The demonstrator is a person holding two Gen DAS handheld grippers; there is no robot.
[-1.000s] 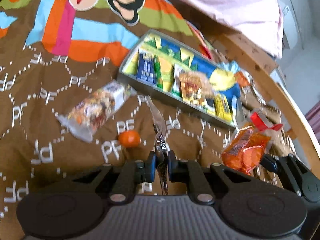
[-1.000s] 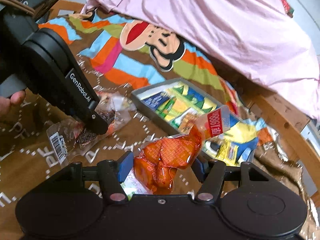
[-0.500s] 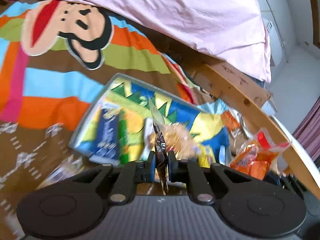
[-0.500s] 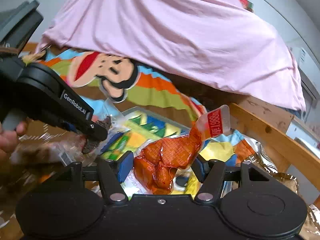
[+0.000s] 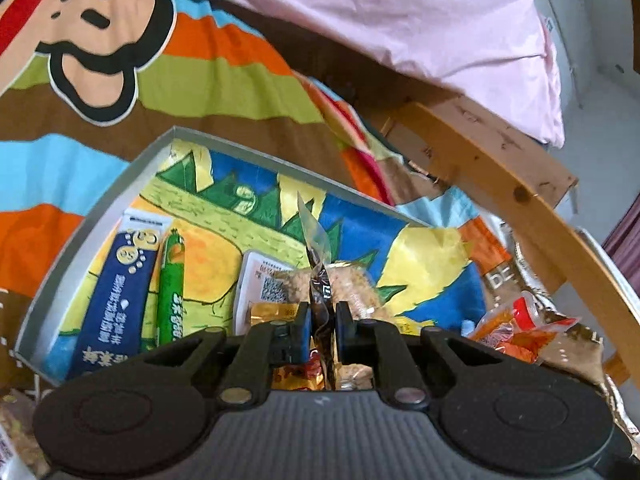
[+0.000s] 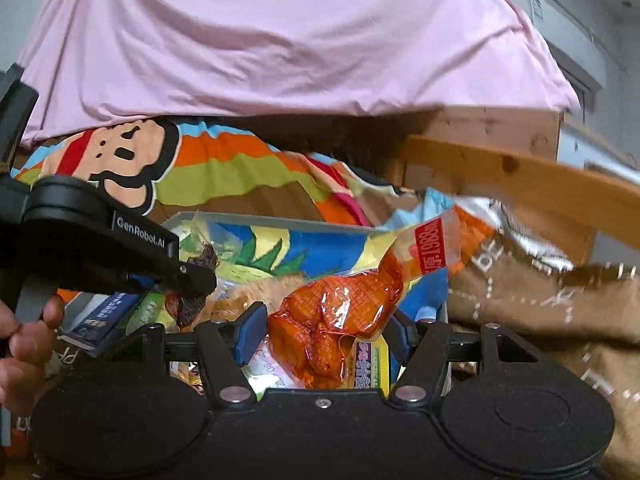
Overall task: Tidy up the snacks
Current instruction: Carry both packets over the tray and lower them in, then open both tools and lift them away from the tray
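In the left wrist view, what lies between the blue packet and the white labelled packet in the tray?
A green sausage stick lies between blue packet and white labelled packet, inside the tray.

Shallow grey-rimmed tray: floor printed in yellow, green and blue cartoon shapes. Inside it, navy-and-white snack packet beside green sausage stick. Behind the tray, brown bedspread banded orange, lime and sky blue with monkey-face motif; beyond that, plain pink sheet. Translucent orange pouch bears a red label.
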